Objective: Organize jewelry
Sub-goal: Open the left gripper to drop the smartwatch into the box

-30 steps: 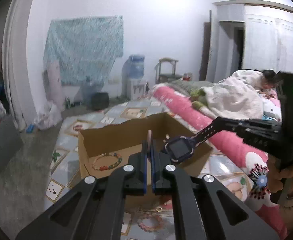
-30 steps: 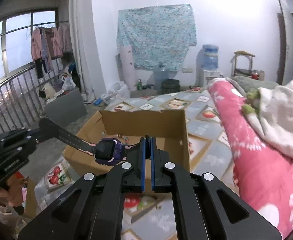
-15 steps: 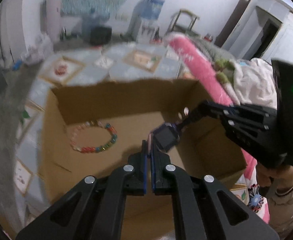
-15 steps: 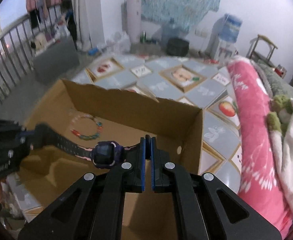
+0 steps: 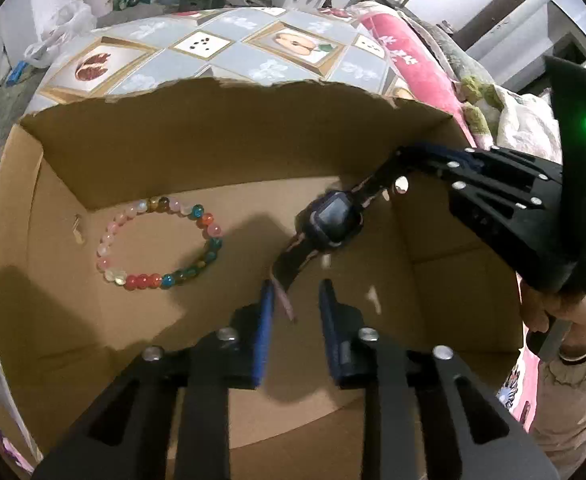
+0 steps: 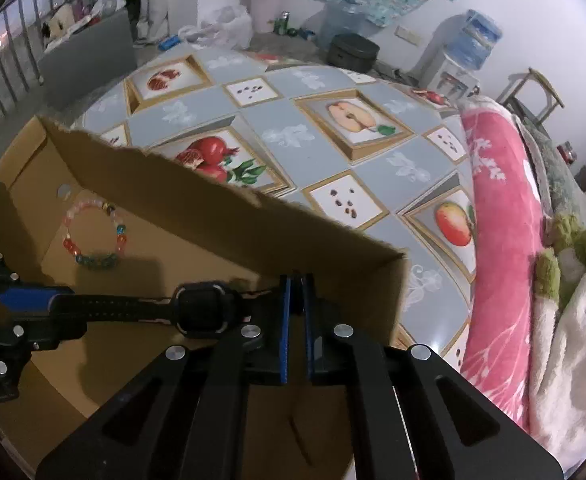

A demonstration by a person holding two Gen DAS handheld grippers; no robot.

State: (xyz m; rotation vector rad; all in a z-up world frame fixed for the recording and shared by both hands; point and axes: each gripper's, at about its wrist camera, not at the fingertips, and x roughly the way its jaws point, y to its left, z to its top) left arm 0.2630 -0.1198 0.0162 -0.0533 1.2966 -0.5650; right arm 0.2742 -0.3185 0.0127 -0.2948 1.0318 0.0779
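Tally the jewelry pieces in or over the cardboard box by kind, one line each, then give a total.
Beaded bracelet: 1, lying on the floor of the cardboard box
Watch: 1, over the box, one strap end in the right gripper, the other strap end between the left gripper's parted fingers
Total: 2

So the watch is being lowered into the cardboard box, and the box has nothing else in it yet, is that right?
Not quite. The watch does hang over the inside of the cardboard box, but the box is not otherwise bare: a multicoloured bead bracelet already lies on its floor, as the left wrist view shows.
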